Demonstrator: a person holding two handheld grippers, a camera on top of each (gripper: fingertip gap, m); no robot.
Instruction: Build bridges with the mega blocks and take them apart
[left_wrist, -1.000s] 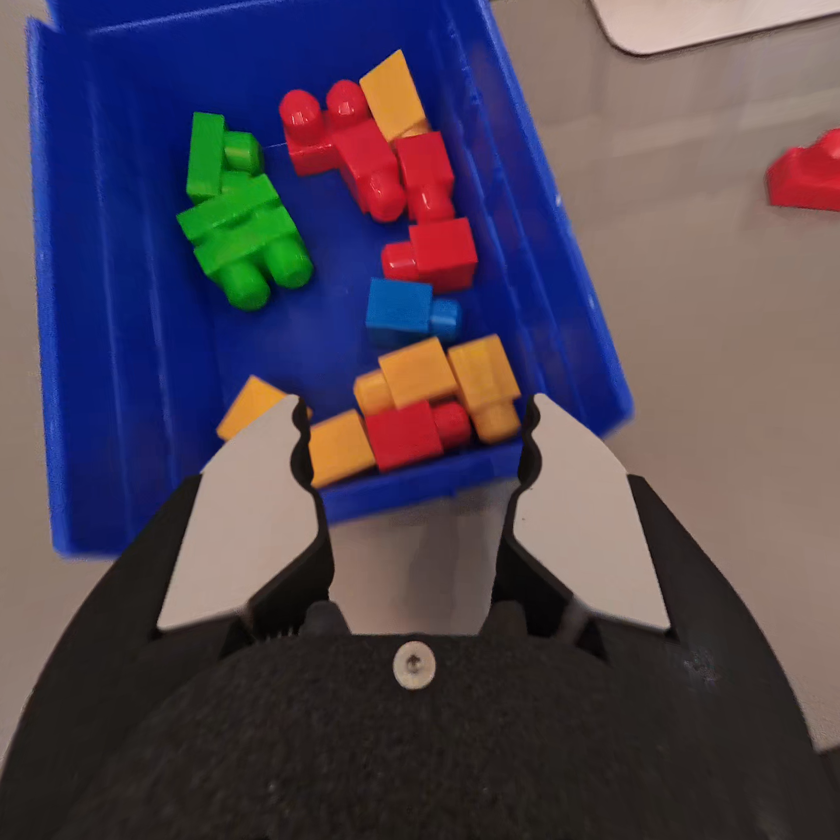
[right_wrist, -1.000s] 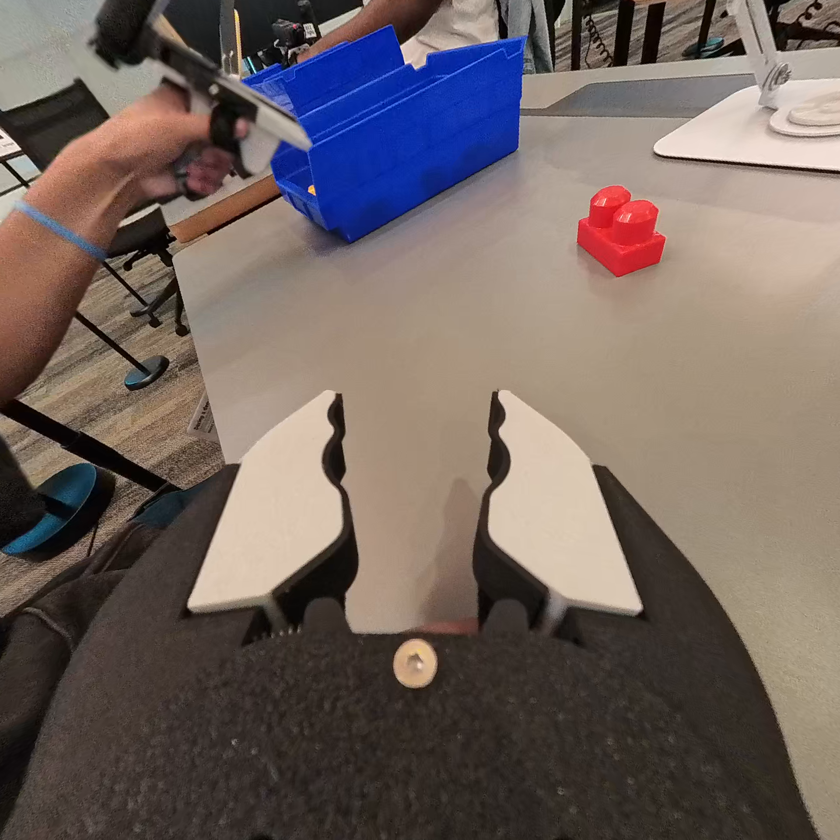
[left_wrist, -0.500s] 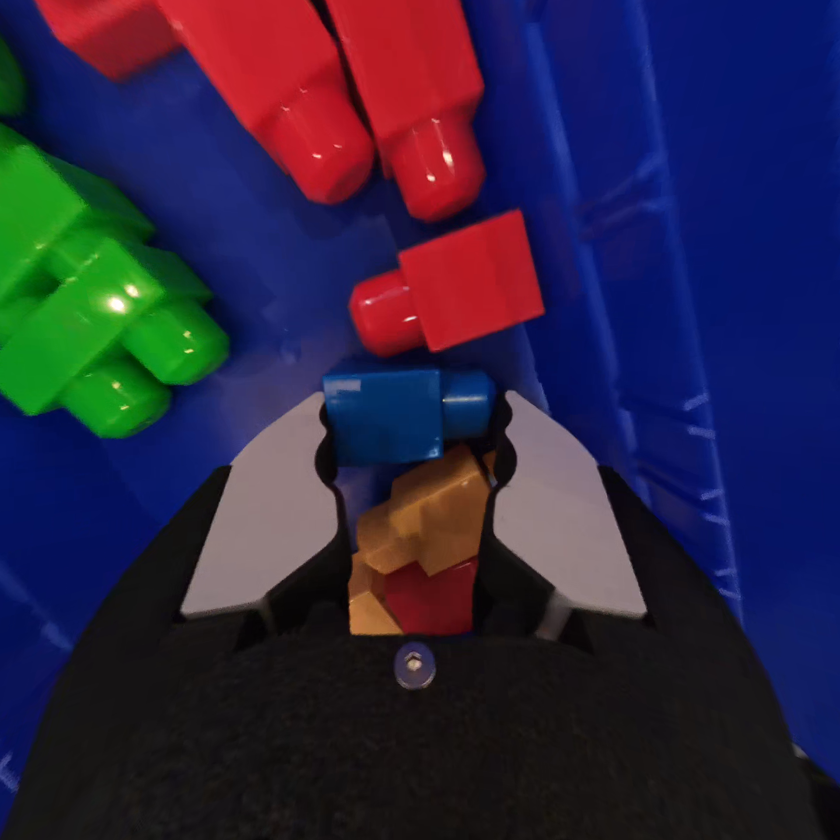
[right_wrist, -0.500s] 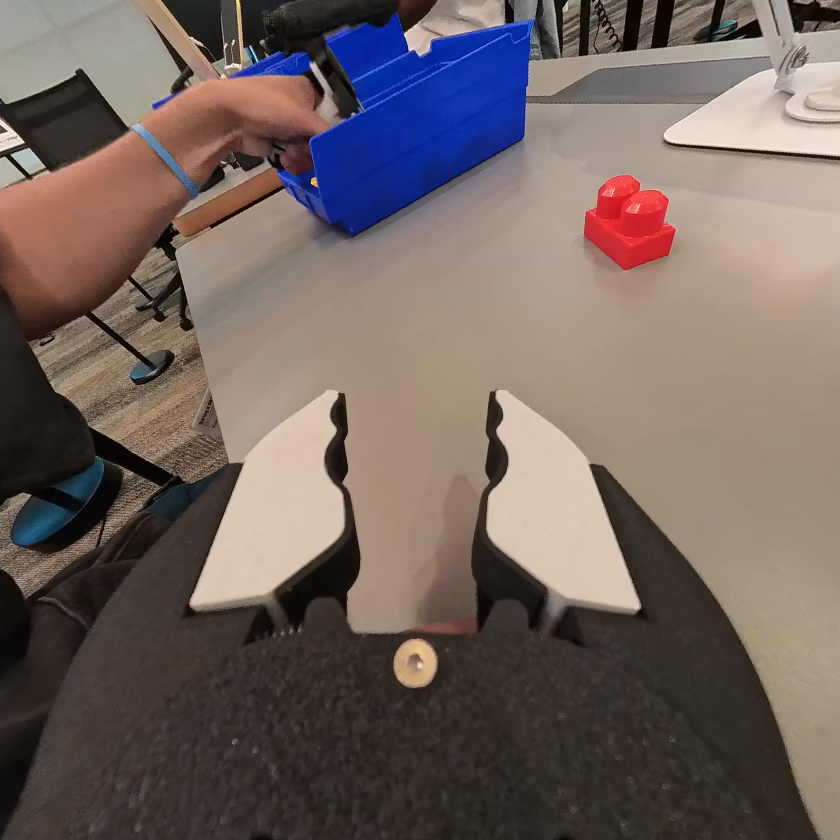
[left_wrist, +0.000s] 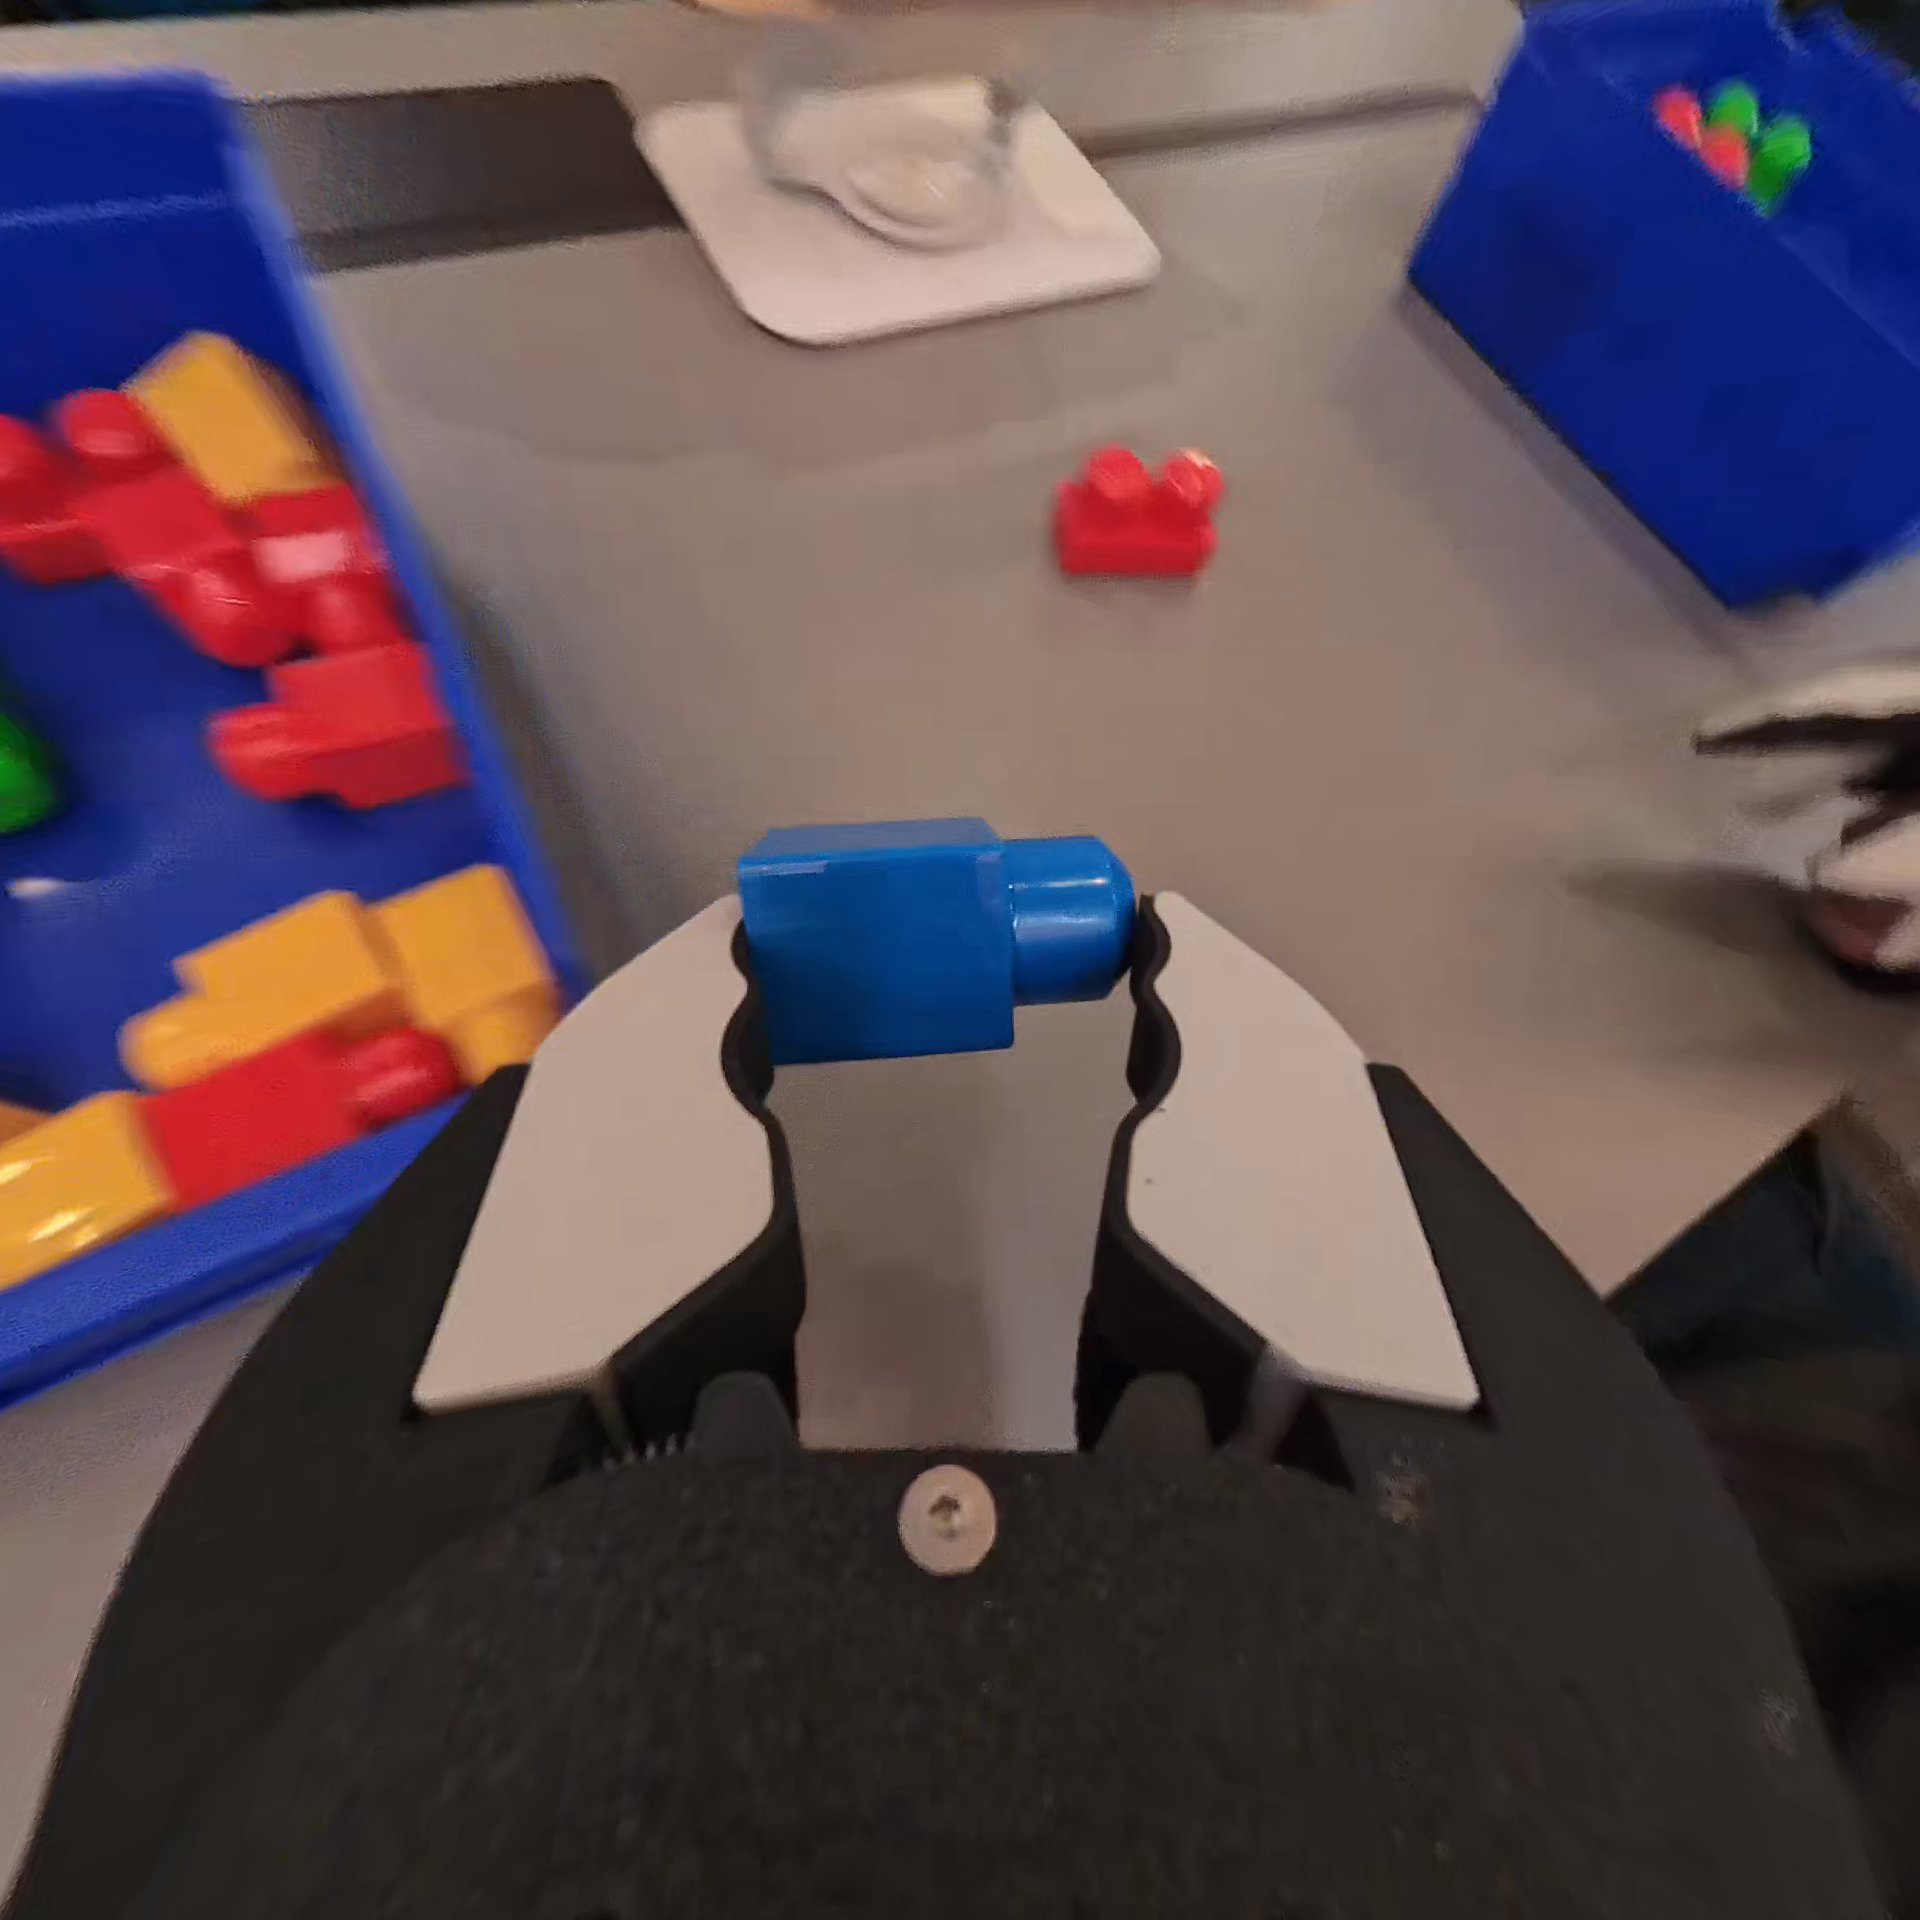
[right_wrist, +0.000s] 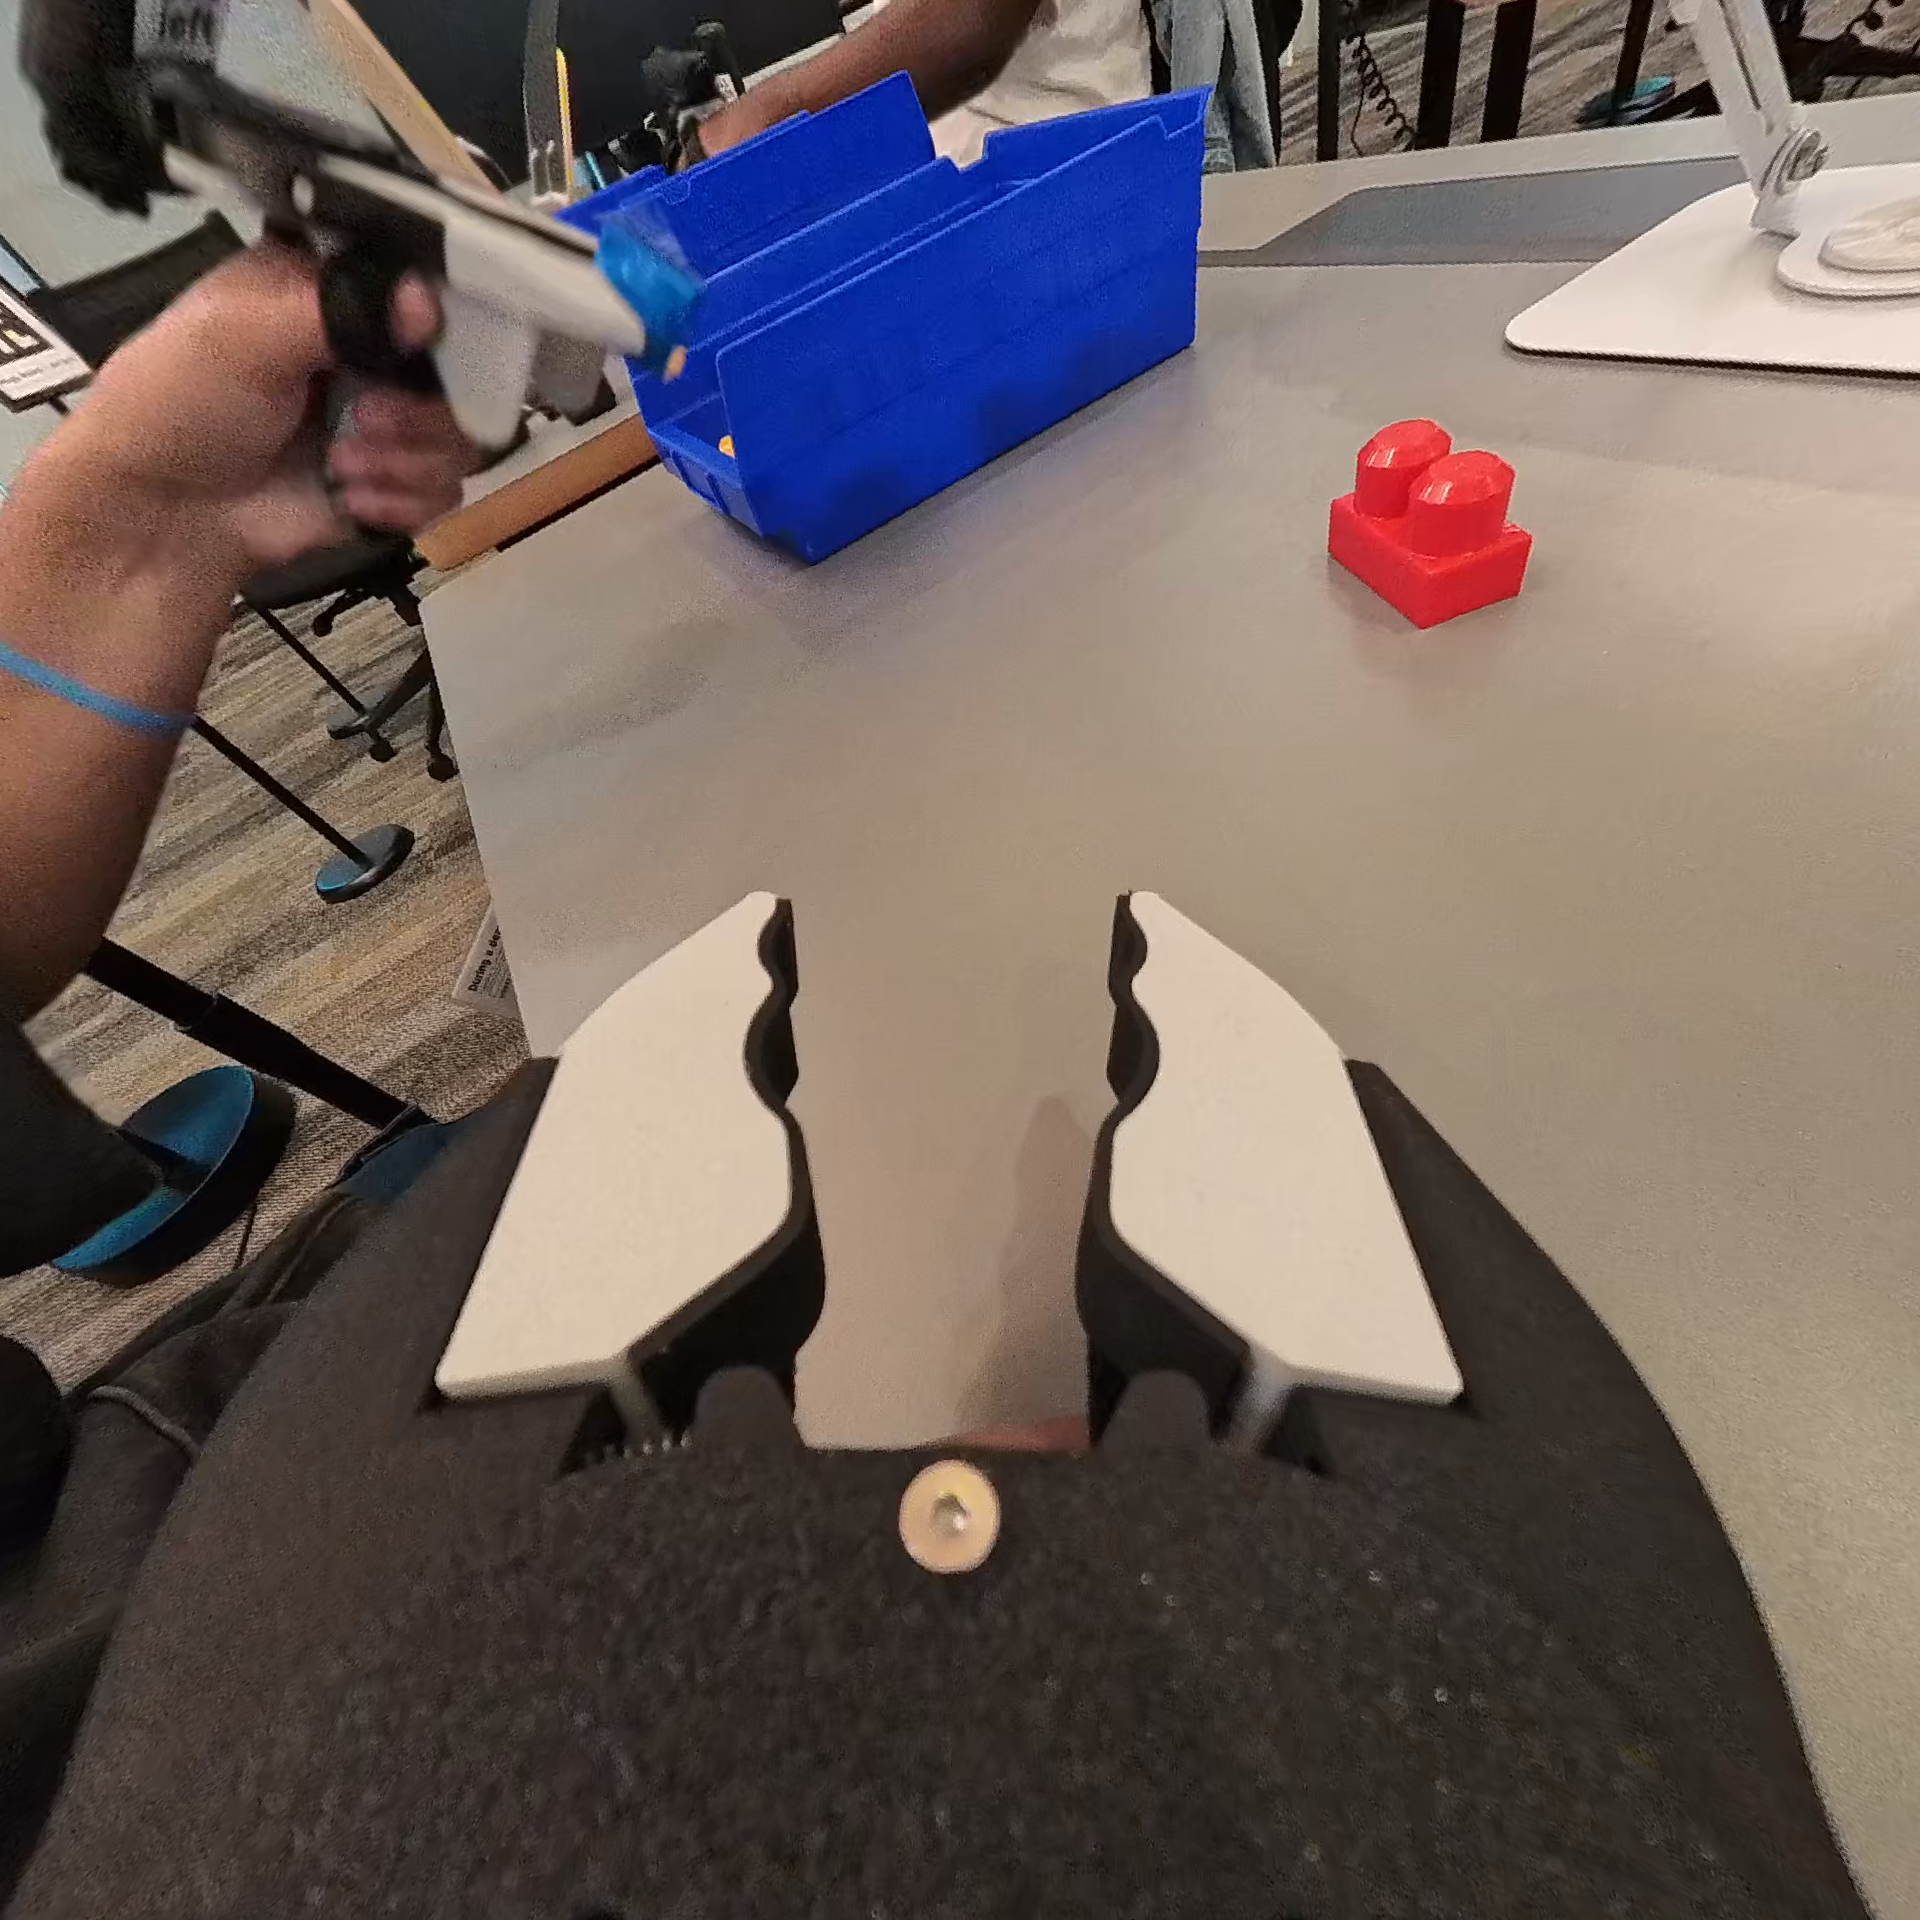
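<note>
We grip a blue block (left_wrist: 883, 951) in our left gripper (left_wrist: 940, 925); our right gripper (right_wrist: 951, 914) gapes empty. One red block (right_wrist: 1429, 530) on the table (right_wrist: 1039, 727): barely begun.

A white stand base (right_wrist: 1704, 312) sits at the grey worktop's (right_wrist: 1039, 748) far edge; chair legs (right_wrist: 353, 665) stand on patterned carpet (right_wrist: 270, 935).

Right gripper (right_wrist: 951, 914) agape above grey table (right_wrist: 1039, 727), red block (right_wrist: 1429, 530) ahead.
</note>
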